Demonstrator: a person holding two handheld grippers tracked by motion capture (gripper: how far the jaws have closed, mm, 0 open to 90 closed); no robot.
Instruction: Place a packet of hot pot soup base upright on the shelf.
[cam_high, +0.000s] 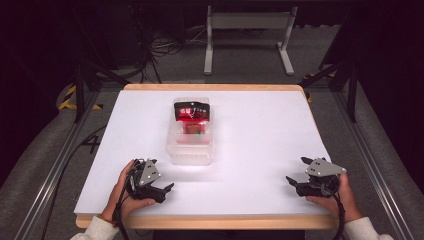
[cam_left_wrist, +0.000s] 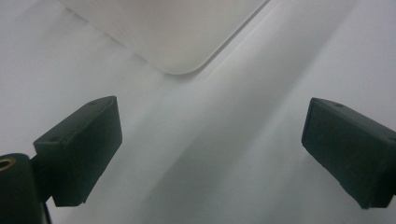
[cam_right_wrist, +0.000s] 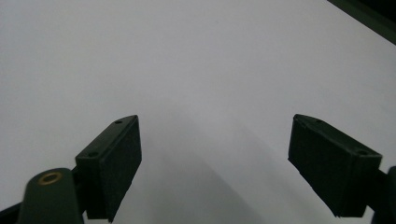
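High view inspection: a clear plastic box is noted on the white table, lying in the middle of the board and slightly toward the left. Its long axis is seen to run from the near edge toward the far edge. A red and black packet is seen resting at the box's far end, partly inside it.

Left gripper is found just short of the box's near left corner, jaws spread wide and nothing held. In the left gripper view, a rounded corner of the box is recorded ahead of the left gripper and above the open jaws.

Right gripper is found well to the right of the box, near the table's near right corner, jaws likewise wide apart and empty; in the right gripper view, bare table lies beyond the right gripper.

The left gripper is judged the nearer; the box lies ahead of it and slightly right.
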